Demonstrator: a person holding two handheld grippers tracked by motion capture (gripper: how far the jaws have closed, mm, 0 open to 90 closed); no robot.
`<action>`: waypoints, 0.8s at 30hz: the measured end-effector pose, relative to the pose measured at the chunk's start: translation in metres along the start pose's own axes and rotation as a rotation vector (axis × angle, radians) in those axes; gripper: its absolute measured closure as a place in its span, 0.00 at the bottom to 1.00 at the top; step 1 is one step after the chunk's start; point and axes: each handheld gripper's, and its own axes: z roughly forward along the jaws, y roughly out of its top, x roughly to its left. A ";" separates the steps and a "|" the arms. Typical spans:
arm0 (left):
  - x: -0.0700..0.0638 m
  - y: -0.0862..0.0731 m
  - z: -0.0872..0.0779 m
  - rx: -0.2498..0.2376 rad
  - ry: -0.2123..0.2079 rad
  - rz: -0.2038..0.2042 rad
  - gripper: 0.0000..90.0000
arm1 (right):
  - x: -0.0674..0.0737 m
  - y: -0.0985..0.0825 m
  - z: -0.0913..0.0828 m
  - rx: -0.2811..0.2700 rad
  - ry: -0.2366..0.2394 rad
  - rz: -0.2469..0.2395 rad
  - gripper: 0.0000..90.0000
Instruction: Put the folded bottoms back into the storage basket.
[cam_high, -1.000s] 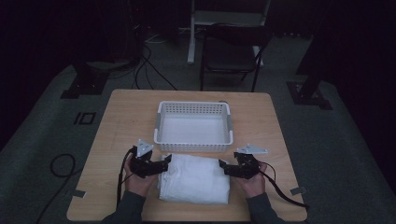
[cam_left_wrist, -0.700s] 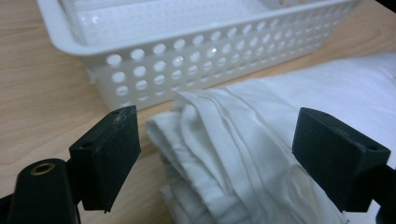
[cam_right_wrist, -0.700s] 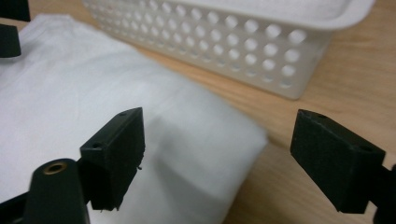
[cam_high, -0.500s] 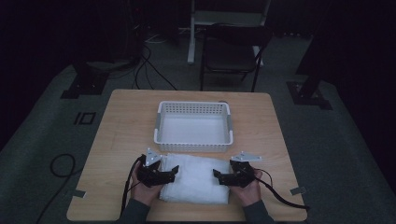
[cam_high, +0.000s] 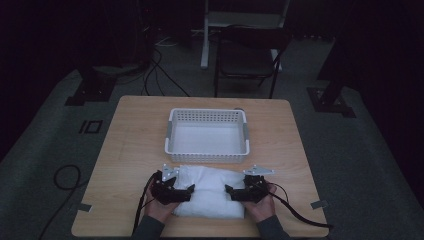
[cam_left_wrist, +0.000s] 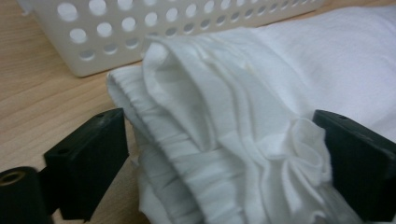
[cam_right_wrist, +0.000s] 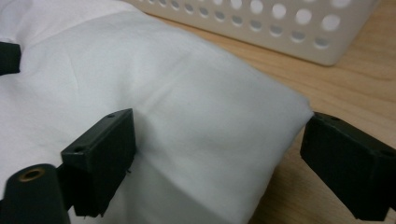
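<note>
A folded white cloth (cam_high: 210, 192) is seen at the table's (cam_high: 130, 150) near edge, flanked by both grippers; the left gripper (cam_high: 176, 192) and right gripper (cam_high: 239, 192) have been lowered with the cloth since a second ago; their jaws have just been opening and now stand wide, cloth between them but unpinched; the release appears made; beyond, just past the cloth, the white basket (cam_high: 170, 136) waits, nothing in it.

We see a white perforated basket (cam_high: 207, 136) standing empty mid-bench (cam_high: 130, 145), a dark folding chair (cam_high: 247, 57) on the floor beyond, and black cables (cam_high: 160, 75) trailing nearby.
</note>
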 end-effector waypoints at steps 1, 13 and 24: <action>0.002 -0.001 0.002 0.007 -0.010 -0.005 0.03 | 0.000 0.000 0.001 0.004 0.002 0.005 0.11; 0.020 -0.008 0.015 0.040 -0.138 -0.124 0.00 | -0.011 -0.006 0.010 0.027 0.071 0.090 0.10; 0.022 -0.007 0.015 0.035 -0.228 -0.126 0.18 | -0.019 -0.007 0.014 0.029 0.224 0.155 0.33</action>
